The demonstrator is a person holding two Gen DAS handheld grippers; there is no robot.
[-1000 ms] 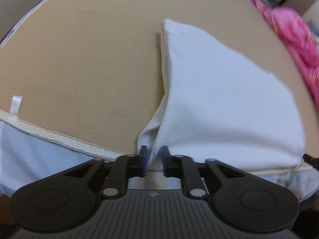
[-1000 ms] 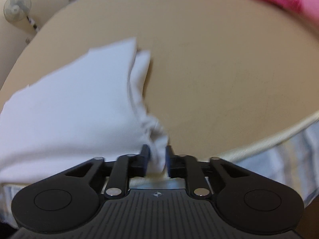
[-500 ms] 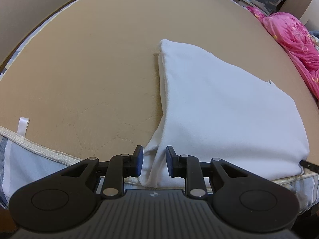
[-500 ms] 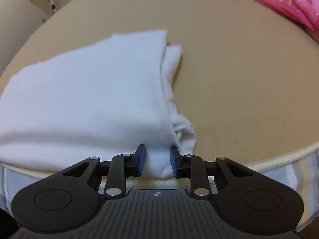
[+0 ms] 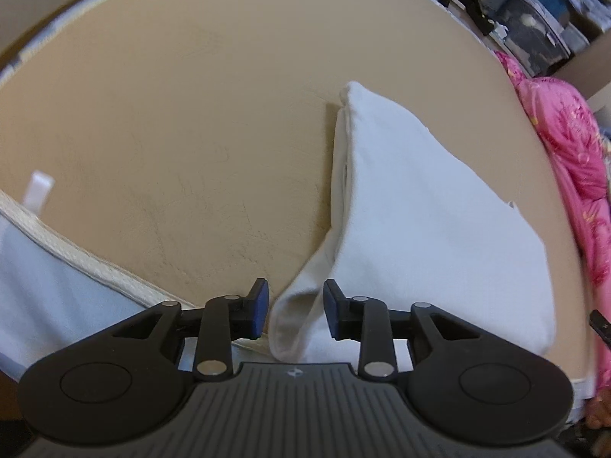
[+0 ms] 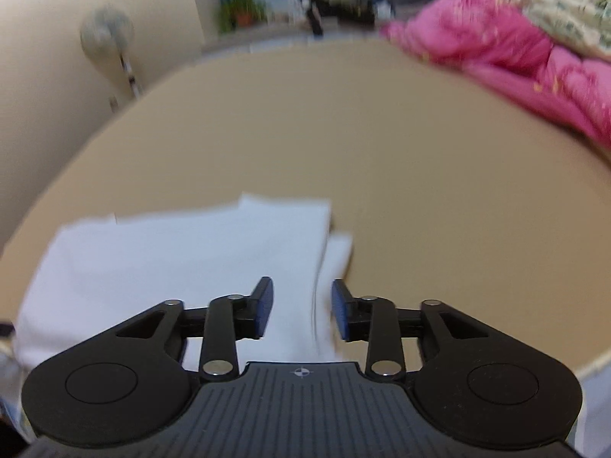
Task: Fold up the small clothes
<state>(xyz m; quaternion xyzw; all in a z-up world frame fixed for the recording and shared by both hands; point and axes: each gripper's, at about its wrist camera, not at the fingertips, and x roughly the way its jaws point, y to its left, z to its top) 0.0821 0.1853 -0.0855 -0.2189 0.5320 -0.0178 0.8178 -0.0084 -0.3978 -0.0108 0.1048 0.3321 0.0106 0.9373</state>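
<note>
The white garment lies folded into a compact, layered block on the tan mattress, close to its near edge; its bottom corners reach almost to the piped seam there. Judging by the stacked layers along its left side, most of the folding looks done; what may remain is a last fold or some tidying, since one loose flap bulges out at the near left corner.

The left gripper has its jaws partly spread and opening; that loose flap sits between the pads, but they do not press on it. The right gripper is likewise partly spread and opening, above the garment's right edge, with cloth seen between the pads though not pinched. A pink quilt lies at the far right corner
</note>
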